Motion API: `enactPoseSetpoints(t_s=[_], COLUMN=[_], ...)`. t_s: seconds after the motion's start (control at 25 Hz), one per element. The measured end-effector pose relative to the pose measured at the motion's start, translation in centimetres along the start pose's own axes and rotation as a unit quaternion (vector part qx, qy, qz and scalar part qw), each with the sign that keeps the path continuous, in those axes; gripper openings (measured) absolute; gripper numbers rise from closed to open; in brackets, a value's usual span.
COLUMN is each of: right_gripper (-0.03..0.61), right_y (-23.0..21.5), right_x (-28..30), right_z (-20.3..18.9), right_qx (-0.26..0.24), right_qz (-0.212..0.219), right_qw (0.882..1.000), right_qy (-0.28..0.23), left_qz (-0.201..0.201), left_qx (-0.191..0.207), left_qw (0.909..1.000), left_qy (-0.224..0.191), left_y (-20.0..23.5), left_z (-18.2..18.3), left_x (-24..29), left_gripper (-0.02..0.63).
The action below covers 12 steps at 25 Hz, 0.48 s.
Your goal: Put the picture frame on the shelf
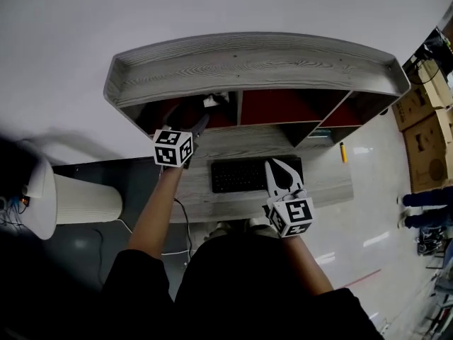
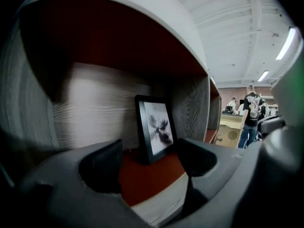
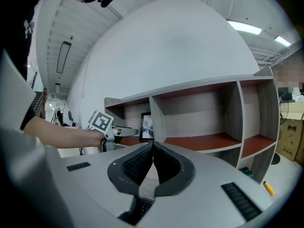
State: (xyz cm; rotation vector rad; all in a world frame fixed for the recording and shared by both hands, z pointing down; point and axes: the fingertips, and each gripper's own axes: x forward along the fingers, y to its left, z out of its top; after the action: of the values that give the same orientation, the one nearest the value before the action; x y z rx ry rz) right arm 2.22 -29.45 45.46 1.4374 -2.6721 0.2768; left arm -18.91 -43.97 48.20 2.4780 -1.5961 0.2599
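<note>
The black picture frame (image 2: 156,133) stands upright on the red floor of the shelf's (image 1: 255,66) left compartment, leaning toward the back wall. It shows small in the head view (image 1: 212,100) and in the right gripper view (image 3: 146,126). My left gripper (image 2: 149,158) is open just in front of the frame, with only the shelf floor between its jaws. In the head view it (image 1: 200,125) reaches into that compartment. My right gripper (image 1: 279,167) hangs shut over the keyboard (image 1: 244,176), holding nothing (image 3: 153,148).
The shelf's middle and right compartments (image 3: 199,122) hold nothing. A white cylinder (image 1: 85,198) stands at the left, cardboard boxes (image 1: 425,119) at the right. A yellow pen (image 1: 343,151) lies on the desk's right end. People stand far off (image 2: 249,115).
</note>
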Motion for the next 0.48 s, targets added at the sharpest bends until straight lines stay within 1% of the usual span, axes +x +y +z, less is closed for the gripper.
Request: enactPoseSetpoints(t_s=[0.16, 0.28, 0.48], right_gripper=[0.012, 0.012, 0.012], right_y=[0.2, 0.6, 1.9], right_x=[0.1, 0.4, 0.8], right_z=[0.2, 0.4, 0.2], right_qx=[-0.004, -0.006, -0.014], right_qz=[0.005, 0.008, 0.022], right_qw=[1.000, 1.000, 1.000], right_qy=[-0.004, -0.005, -0.005], left_qz=[0.015, 0.025, 0.057], left_qx=[-0.028, -0.040, -0.081], left_qw=[0.9991, 0.9974, 0.9909], left_qy=[-0.028, -0.054, -0.091], left_y=[-1.3, -2.8, -4.5], left_z=[-0.1, 0.4, 0.8], left_x=[-4.3, -7.7, -13.2], left_gripper=[0.357, 0.357, 0.356])
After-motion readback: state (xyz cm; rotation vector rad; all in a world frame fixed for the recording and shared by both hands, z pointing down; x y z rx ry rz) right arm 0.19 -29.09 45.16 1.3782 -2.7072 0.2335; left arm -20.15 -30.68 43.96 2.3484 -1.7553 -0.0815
